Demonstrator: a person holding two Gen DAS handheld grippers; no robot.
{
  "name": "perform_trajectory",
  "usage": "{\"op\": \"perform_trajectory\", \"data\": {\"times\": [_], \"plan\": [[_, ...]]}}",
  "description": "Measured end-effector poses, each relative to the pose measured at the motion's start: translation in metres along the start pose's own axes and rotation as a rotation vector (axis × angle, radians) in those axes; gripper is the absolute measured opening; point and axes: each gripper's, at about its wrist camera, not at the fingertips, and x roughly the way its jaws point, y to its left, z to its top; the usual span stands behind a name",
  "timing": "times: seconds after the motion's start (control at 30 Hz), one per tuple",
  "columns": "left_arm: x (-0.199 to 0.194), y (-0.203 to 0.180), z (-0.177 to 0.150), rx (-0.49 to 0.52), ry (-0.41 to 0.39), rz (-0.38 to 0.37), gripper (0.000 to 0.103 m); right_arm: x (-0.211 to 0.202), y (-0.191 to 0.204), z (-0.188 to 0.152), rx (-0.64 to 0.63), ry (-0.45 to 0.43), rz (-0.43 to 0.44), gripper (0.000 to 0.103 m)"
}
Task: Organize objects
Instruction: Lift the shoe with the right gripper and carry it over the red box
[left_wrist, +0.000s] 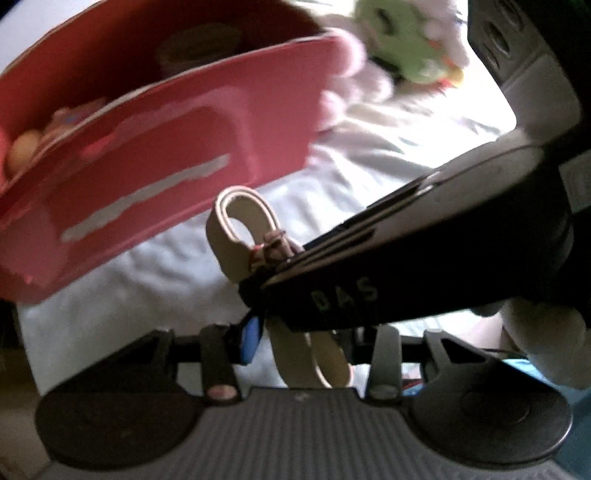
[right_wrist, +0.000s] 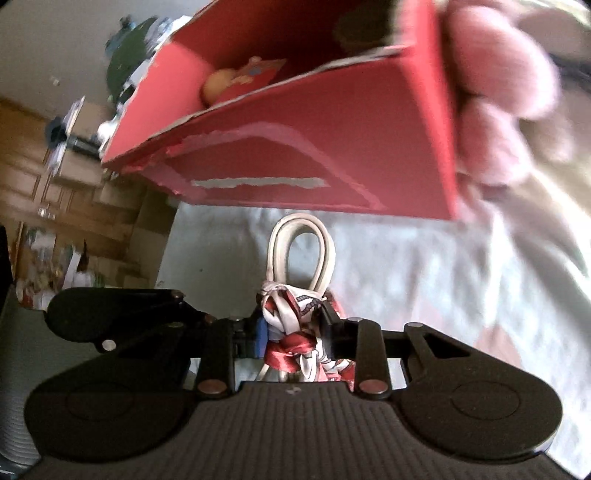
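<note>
A cream leather strap (left_wrist: 236, 236) (right_wrist: 325, 251) loops upward over the white bedsheet (left_wrist: 369, 155) (right_wrist: 406, 277). A red and white scarf (right_wrist: 291, 314) (left_wrist: 269, 247) is knotted around it. My right gripper (right_wrist: 295, 325) is shut on the scarf-wrapped strap; in the left wrist view it is the black body reaching in from the right (left_wrist: 258, 284). Lower bands of the strap run between the fingers of my left gripper (left_wrist: 310, 343), its blue pad (left_wrist: 251, 339) against them. A red cardboard box (left_wrist: 147, 177) (right_wrist: 295, 155) stands just behind, open on top.
The box holds a yellow round item (right_wrist: 218, 88) and a printed card. A pink plush (right_wrist: 498, 92) (left_wrist: 351, 55) leans on the box's right corner, with a green plush (left_wrist: 399, 37) behind it. Wooden furniture (right_wrist: 74, 184) with clutter stands left of the bed.
</note>
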Motion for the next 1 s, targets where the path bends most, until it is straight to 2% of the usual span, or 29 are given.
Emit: {"op": "perform_trajectory", "data": {"times": [0.2,0.33,0.5,0.6,0.77,1.0], "plan": [[-0.008,-0.032,0.016,0.165,-0.009,-0.068,0.043,-0.044,-0.018,-0.019,0.086,-0.079,-0.068,0.03],[-0.027,-0.05,0.024,0.281,-0.085,-0.123,0.042,-0.082,-0.014,-0.029,0.088,-0.173,-0.135,0.029],[-0.06,-0.056,0.035,0.334,-0.187,-0.214,0.041,-0.13,-0.01,-0.032,0.117,-0.287,-0.182,0.029],[-0.084,-0.062,0.042,0.368,-0.263,-0.223,0.041,-0.151,0.007,-0.026,0.078,-0.365,-0.214,0.029],[-0.128,-0.038,0.055,0.368,-0.38,-0.226,0.041,-0.169,0.034,-0.001,-0.015,-0.47,-0.221,0.029],[-0.163,0.023,0.083,0.285,-0.474,-0.191,0.04,-0.151,0.076,0.054,-0.166,-0.547,-0.208,0.029]]}}
